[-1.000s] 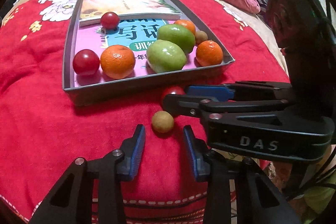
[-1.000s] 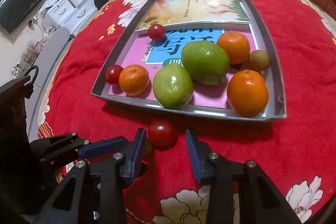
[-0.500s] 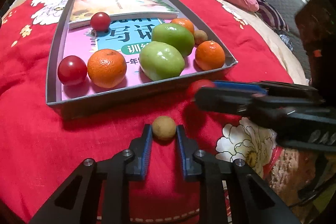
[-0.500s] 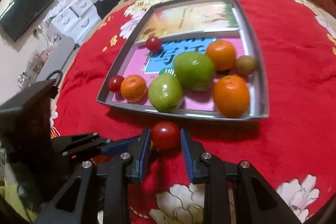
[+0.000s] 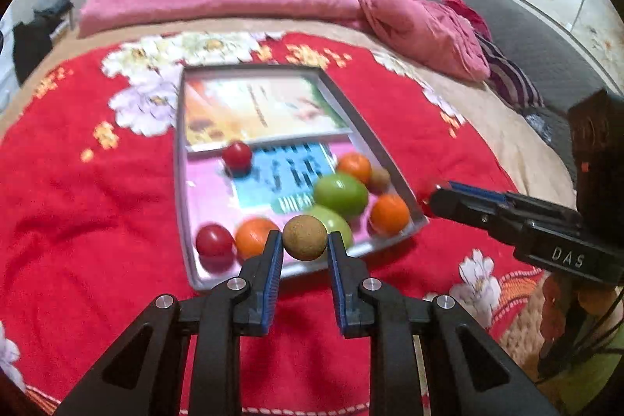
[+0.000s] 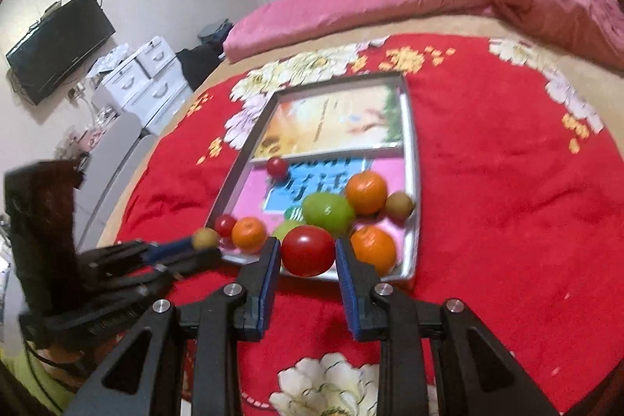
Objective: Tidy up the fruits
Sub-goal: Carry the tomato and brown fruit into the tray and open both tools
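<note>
Left gripper (image 5: 304, 248) jaws clamped on small brown fruit (image 5: 304, 237); right gripper (image 6: 308, 254) jaws clamped on red tomato (image 6: 308, 250). Both light, round, probably slippery. Tomato likely soft: hold across widest part, gently

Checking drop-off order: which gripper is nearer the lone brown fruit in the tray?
Right. The right gripper, holding a red tomato, is nearer the small brown fruit; the left gripper is farther left.

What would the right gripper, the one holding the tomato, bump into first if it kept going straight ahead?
Probably the near rim of the grey tray, then the green fruit behind the held tomato. The right gripper may be high enough to clear the rim; depth is unclear.
</note>
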{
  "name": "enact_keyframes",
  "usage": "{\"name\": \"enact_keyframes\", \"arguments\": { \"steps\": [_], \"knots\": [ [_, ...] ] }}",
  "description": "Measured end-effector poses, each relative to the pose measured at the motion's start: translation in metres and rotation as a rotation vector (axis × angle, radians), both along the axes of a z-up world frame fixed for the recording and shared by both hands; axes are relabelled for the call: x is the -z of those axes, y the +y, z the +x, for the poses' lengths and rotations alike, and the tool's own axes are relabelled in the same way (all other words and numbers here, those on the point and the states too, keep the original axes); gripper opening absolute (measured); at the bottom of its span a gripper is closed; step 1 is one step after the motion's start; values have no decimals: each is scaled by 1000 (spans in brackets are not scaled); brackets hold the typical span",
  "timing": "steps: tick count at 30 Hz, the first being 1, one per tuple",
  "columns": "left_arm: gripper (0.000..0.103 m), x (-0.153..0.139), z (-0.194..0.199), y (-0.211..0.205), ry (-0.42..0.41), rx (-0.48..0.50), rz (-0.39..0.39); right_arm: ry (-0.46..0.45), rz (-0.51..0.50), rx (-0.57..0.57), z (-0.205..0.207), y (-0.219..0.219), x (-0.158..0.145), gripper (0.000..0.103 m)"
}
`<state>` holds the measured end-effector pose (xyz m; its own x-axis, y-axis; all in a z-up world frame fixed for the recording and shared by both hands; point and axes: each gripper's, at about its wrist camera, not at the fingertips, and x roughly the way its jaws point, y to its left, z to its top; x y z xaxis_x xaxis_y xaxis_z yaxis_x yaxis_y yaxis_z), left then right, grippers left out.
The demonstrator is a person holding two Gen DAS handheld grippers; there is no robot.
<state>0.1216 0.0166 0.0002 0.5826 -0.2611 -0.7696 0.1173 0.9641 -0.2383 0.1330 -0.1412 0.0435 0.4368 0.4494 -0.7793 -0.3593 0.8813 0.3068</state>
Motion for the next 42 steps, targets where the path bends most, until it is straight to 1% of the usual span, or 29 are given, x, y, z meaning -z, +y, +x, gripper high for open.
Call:
{"name": "enact_keyframes", "arguments": {
  "steps": [4,9,17,23,32,35,36,37,39,40,41,42],
  "knots": [
    [23,-5,7,0,-4,-14,2,-31,-22,4,9,3,-2,29],
    [23,6,14,-8,18,-7,10,-59,-71,-5,18,11,2,29],
    [23,28,20,-20,58,6,40,-48,-135,0,30,16,26,29],
    [23,37,22,-21,80,5,50,-37,-177,6,35,21,41,29],
    [24,42,23,-21,84,1,55,-25,-177,10,35,19,44,31],
    [24,41,24,-21,84,1,59,-35,-165,11,32,18,41,40],
    [24,41,23,-21,84,0,62,-40,-164,13,30,17,39,46],
    [24,42,23,-21,85,-1,66,-48,-162,14,29,17,37,49],
    [26,41,22,-20,84,-1,67,-63,-155,17,25,15,31,51],
    [29,40,21,-20,82,-2,64,-67,-155,20,23,15,29,56],
    [36,39,20,-19,80,-5,62,-74,-155,23,21,14,26,59],
    [40,38,18,-18,79,-7,62,-84,-154,26,19,13,23,63]
  ]
}}
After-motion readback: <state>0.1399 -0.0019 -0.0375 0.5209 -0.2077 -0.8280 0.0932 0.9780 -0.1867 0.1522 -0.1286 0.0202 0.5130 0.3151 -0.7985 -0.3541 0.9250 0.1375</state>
